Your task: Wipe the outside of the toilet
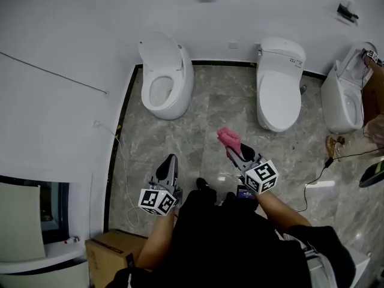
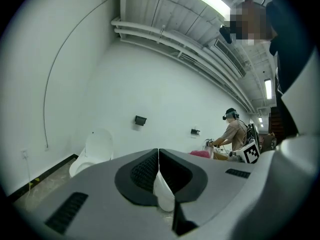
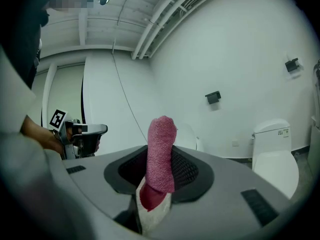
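— Against the far wall, which toilet gets wiped?

— That cannot be told yet. The open-lidded white ceramic toilet (image 1: 180,86), the closed-lidded white toilet (image 1: 279,95) and the third white toilet (image 1: 339,104) all stand well apart from both grippers, across the grey marble floor (image 1: 210,122).

— And the wiper?

— The right gripper (image 1: 233,150) has its jaws clamped on a folded pink terry cloth (image 1: 228,137). Its free end sticks forward, probably so fabric meets porcelain first. The left gripper (image 1: 170,158) has its jaws pressed together on nothing, likely just spare.

— Does one view add anything?

— The left gripper view shows a second person (image 2: 232,129) in a headset at the far end. The head view catches only a sliver there.
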`<state>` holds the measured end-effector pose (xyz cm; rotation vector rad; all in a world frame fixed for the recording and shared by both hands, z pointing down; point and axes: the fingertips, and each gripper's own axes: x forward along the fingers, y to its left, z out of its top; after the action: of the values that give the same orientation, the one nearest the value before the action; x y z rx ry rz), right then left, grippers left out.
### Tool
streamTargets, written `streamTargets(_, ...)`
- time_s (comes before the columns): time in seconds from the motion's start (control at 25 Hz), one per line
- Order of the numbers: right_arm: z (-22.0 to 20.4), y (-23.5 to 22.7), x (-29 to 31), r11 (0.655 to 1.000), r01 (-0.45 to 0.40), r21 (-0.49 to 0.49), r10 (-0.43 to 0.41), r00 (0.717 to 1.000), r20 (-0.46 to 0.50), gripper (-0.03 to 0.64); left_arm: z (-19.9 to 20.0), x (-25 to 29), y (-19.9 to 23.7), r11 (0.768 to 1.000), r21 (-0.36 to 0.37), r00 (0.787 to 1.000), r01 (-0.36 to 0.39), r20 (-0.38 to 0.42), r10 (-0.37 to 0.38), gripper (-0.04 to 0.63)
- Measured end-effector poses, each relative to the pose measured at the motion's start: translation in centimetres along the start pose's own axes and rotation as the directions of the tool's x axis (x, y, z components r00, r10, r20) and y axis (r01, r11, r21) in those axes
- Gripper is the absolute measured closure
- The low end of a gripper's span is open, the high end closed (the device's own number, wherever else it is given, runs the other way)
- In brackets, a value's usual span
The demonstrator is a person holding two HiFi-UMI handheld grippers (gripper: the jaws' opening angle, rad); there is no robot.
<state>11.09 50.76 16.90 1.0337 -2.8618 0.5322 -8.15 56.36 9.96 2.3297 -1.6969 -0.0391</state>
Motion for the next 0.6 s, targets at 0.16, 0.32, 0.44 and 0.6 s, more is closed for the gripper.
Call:
streamTargets(0.16, 0.0, -1.9, 4.2, 0.999, 0.042, -0.007, -0.042, 0.999, -0.002, 0.472, -1.2, 3.0, 3.8, 1.000, 0.008, 0.999, -0.023, -0.034, 0.023, 0.577)
streamTargets(0.32, 1.1, -3.5, 9.0, 0.999, 0.054, -0.008, -0.054, 0.998, -0.021, 0.472, -1.3, 6.9, 8.3, 0.998, 0.011, 0.996, -0.056, -0.065, 0.057, 0.577)
streamTargets(0.44, 2.4, -4.3, 13.0, 0.998, 0.057, 0.008, -0.056, 0.998, -0.041, 0.472, 0.2, 9.8, 11.5, 0.999, 0.022, 0.996, -0.046, -0.081, 0.048, 0.577)
streamTargets(0.6, 3.7, -5.7, 18.3, 0.996, 0.079, 0.031, -0.077, 0.995, -0.068, 0.472, 1.9, 13.7, 16.1, 1.000, 0.022, 0.995, -0.013, -0.095, 0.015, 0.577)
